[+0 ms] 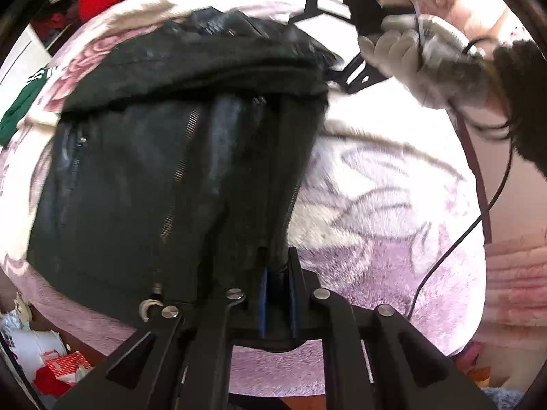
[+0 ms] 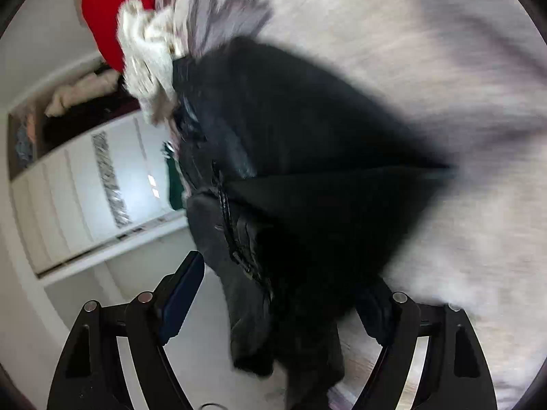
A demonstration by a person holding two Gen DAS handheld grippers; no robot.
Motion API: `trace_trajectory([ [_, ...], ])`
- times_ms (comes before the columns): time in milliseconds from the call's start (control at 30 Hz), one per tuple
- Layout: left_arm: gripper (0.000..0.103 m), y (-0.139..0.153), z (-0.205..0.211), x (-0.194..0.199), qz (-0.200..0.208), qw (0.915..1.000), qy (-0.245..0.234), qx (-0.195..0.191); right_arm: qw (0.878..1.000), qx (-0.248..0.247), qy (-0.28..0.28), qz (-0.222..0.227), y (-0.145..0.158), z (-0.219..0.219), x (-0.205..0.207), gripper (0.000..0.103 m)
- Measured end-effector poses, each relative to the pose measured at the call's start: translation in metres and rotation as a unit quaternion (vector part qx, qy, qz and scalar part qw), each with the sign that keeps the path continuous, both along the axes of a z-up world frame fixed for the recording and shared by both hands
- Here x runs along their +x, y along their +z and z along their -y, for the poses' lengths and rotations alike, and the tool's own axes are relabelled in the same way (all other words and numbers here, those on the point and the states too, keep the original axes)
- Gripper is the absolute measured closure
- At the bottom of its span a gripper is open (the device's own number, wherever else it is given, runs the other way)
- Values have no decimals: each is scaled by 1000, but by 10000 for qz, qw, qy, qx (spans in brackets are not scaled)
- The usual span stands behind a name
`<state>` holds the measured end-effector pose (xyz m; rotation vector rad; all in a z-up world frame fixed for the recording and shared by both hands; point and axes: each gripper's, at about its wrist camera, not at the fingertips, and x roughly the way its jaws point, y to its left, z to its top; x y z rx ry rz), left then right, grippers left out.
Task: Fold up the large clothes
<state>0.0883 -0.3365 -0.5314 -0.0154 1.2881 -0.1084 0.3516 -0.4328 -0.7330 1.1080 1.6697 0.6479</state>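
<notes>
In the left wrist view the black jacket (image 1: 164, 157) lies folded on the pink flowered blanket (image 1: 393, 239) of the bed, filling the centre and left of the frame. The left gripper (image 1: 278, 270), at the bottom centre, has its jaws pressed together and pinches the near edge of the jacket. At the upper right a gloved hand (image 1: 410, 51) carries the right gripper (image 1: 338, 37). In the blurred right wrist view its jaws are spread, with jacket fabric hanging loose between them, and a red garment (image 2: 109, 3) shows at the upper left.
</notes>
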Motion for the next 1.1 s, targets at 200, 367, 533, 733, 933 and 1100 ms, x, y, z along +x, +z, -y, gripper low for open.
trace_trajectory([
  [200,96,28,-52,-6,170,9957,622,-666,9943,-944,308,389,61,-33,3,78],
  [367,96,50,-112,-13,347,9802,1339,-1415,9681,-2015,1126,977,148,-107,19,79],
  [533,96,48,-208,-21,434,9521,2225,-2054,9340,-2742,1945,1210,192,-237,35,79],
  [733,96,5,-314,-29,363,9282,2888,-2319,8980,-3440,2474,1185,170,-383,39,79],
  [933,96,-62,-371,-28,-19,9152,3097,-2577,8566,-4294,2716,902,120,-474,40,79],
  [1100,90,-95,-393,-30,-396,8863,3223,-3302,8891,-3739,2576,581,113,-480,44,24],
])
